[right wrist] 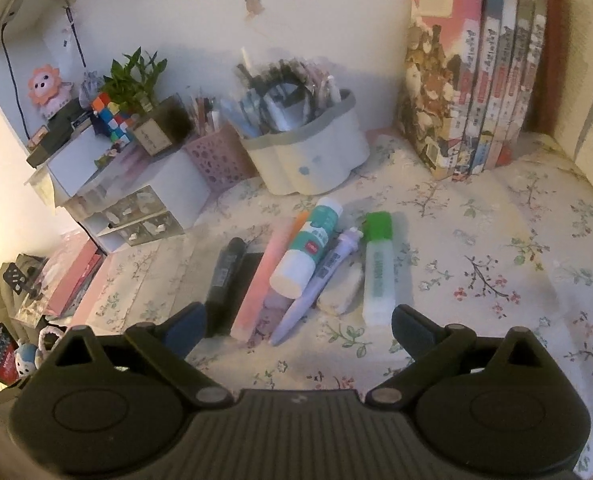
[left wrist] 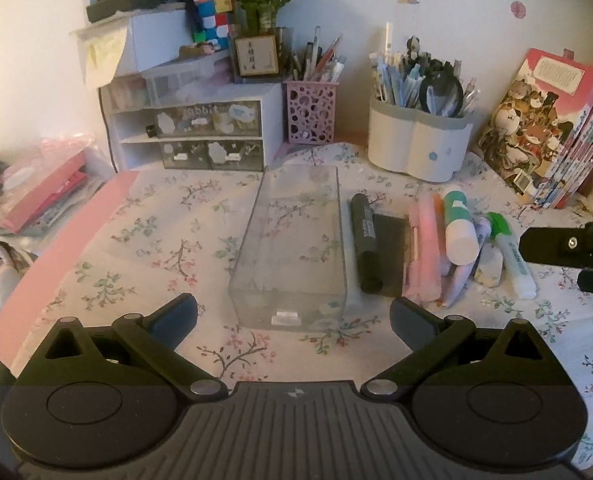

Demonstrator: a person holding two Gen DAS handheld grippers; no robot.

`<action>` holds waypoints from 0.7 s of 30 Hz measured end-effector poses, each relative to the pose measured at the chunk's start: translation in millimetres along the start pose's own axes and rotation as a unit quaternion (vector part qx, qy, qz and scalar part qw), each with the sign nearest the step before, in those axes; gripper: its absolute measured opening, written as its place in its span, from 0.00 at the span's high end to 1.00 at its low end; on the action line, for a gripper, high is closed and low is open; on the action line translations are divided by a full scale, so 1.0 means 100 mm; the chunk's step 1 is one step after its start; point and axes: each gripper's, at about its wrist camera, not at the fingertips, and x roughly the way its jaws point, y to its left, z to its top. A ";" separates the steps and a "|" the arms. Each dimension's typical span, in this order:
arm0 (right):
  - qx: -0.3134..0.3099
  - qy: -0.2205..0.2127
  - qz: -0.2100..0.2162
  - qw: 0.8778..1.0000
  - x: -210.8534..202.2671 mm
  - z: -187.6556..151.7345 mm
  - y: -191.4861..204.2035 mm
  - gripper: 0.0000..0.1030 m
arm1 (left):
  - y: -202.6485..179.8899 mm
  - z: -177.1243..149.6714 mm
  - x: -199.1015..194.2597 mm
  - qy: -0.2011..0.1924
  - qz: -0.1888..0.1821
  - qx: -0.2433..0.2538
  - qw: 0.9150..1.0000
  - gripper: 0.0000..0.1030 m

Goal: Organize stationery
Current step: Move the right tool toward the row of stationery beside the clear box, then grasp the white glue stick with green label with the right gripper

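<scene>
Clear box (left wrist: 292,248) just ahead of spread left hand-held gripper (left wrist: 294,316).

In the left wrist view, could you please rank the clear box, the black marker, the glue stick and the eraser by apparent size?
1. clear box
2. black marker
3. glue stick, similar in bulk to the marker, so unsure
4. eraser

Bare floral tablecloth (left wrist: 168,240) lies open left of the clear rectangular plastic box (left wrist: 292,248). On its right, a black marker (left wrist: 363,240) lies just beside the wall, then a packed row ending in a green-capped highlighter (right wrist: 377,268). Beyond that, cloth runs free toward the upright books (right wrist: 476,80). A white scalloped pen holder (right wrist: 308,160) blocks the back.
</scene>
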 end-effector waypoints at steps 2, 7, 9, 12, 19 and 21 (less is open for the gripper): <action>-0.001 0.001 -0.002 1.000 0.05 0.02 0.00 0.19 | 0.00 -0.01 0.03 0.000 -0.001 0.000 1.000 0.05; 0.009 0.009 0.004 1.000 0.17 0.10 -0.02 0.31 | 0.01 -0.02 0.10 -0.009 -0.001 0.002 1.000 0.05; 0.010 0.011 0.005 1.000 0.22 0.16 -0.02 0.36 | 0.00 -0.03 0.14 -0.013 -0.004 0.001 1.000 0.05; 0.016 0.014 0.008 1.000 0.32 0.25 -0.03 0.41 | -0.01 -0.06 0.21 -0.015 -0.008 0.002 1.000 0.06; 0.036 0.033 0.006 0.999 0.59 0.43 -0.12 0.50 | 0.05 -0.11 0.30 -0.034 -0.013 0.001 0.999 0.09; 0.037 0.037 0.007 0.999 0.66 0.47 -0.12 0.54 | 0.06 -0.12 0.34 -0.037 -0.016 -0.001 0.999 0.13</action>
